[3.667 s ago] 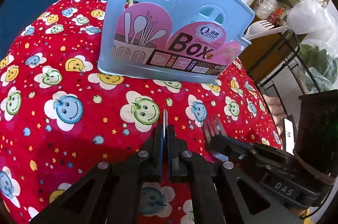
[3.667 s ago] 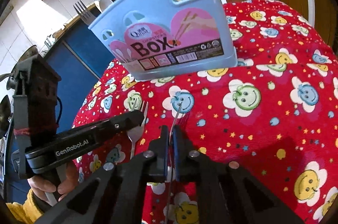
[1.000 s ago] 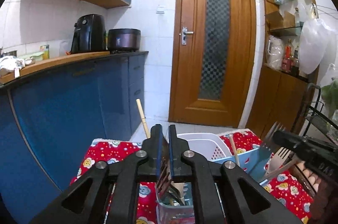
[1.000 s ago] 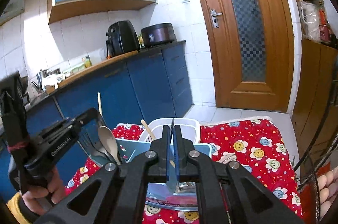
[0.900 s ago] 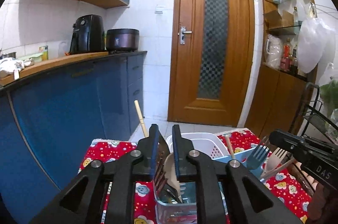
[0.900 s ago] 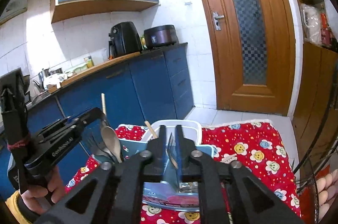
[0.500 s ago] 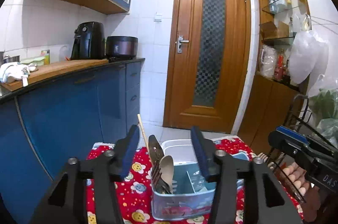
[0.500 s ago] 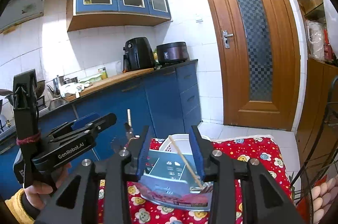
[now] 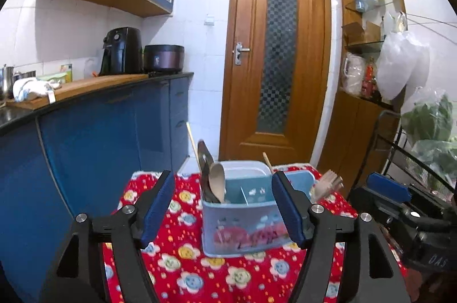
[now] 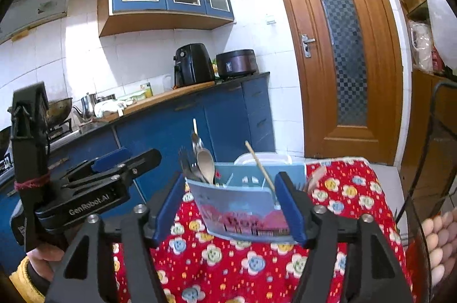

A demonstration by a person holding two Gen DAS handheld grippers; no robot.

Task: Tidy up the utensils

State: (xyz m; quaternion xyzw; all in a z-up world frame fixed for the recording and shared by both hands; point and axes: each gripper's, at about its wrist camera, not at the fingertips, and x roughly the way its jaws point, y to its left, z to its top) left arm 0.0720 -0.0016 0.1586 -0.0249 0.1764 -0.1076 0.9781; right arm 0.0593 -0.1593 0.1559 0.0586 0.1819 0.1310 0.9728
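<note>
A pale blue plastic utensil box [image 9: 242, 228] with a pink printed label stands upright on a red cloth-covered table patterned with smiling flowers [image 9: 182, 260], toward its far edge, in a kitchen with blue cabinets and a wooden door [image 9: 275, 57]. In the box's left compartment stand a wooden spoon [image 9: 217, 181], a dark metal spoon [image 9: 205, 157] and forks [image 10: 185, 163]; a wooden chopstick [image 10: 260, 166] leans across the middle, and the pale head of another fork [image 9: 328, 181] juts from the right end. A white plastic basket [image 9: 245, 168] sits just behind the box.

The left gripper [image 9: 222, 203], black with blue pads, has just been opening; its jaws stand spread with nothing between them, short of the box. The right gripper [image 10: 232, 204] has likewise just been opening and is spread and empty, the box seen beyond its gap. A hand in a yellow sleeve [image 10: 42, 257] grips the left tool's handle.
</note>
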